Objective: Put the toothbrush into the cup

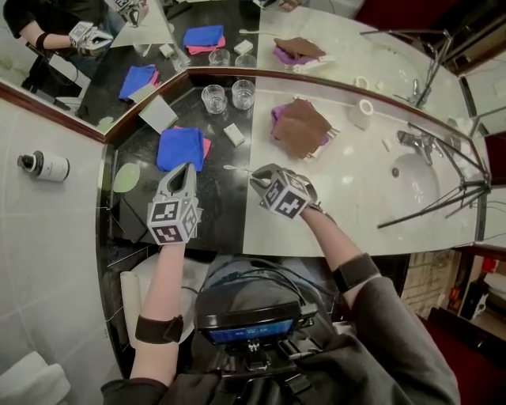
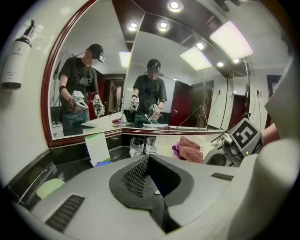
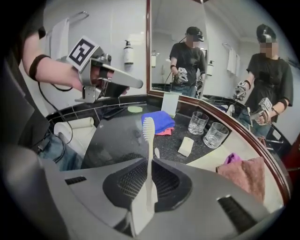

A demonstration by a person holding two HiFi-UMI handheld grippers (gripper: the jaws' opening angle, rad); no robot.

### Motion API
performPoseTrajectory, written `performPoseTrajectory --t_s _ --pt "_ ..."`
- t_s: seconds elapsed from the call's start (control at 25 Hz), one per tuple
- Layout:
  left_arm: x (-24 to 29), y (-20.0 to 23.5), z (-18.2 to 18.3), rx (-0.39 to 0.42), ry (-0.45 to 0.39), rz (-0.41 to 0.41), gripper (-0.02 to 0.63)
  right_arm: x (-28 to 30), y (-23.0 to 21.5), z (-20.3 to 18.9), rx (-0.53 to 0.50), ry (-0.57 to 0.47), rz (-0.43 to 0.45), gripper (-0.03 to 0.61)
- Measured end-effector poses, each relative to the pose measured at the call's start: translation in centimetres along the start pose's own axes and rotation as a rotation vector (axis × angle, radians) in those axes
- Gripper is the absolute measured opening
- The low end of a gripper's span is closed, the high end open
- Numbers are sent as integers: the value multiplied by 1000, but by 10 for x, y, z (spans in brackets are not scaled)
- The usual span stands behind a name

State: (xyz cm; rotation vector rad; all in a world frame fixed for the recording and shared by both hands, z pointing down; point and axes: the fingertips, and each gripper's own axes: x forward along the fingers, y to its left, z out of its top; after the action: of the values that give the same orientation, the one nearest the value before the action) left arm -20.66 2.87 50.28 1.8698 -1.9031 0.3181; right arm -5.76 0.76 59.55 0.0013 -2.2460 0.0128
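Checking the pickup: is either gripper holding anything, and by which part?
The right gripper holds the toothbrush by its handle, with the bristle end pointing out ahead. The left gripper is shut and empty.

Left tool (image 2: 150,164) (jaws together, empty) faces two glasses (image 2: 137,147) below mirror (image 2: 108,70).

Bathroom corner: black granite counter (image 1: 213,202) on the left, white marble counter (image 1: 356,198) on the right with a sunken sink (image 1: 417,186) and chrome faucet (image 1: 411,142). 2 wood-framed mirrors (image 2: 93,70) meeting at the corner, pale tiled wall (image 1: 47,261), round ceiling spotlights (image 2: 174,5) and bright panels (image 2: 229,40) reflected up top.
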Motion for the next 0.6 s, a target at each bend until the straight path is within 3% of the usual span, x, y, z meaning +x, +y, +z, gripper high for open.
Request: performPoseTrajectory --t_s 0.36,0.6 --pt "-21 25 -25 -47 11 32 0 53 31 -28 -108 205 34 49" --pt "-28 43 -37 -69 20 49 0 85 39 -36 -176 287 40 49"
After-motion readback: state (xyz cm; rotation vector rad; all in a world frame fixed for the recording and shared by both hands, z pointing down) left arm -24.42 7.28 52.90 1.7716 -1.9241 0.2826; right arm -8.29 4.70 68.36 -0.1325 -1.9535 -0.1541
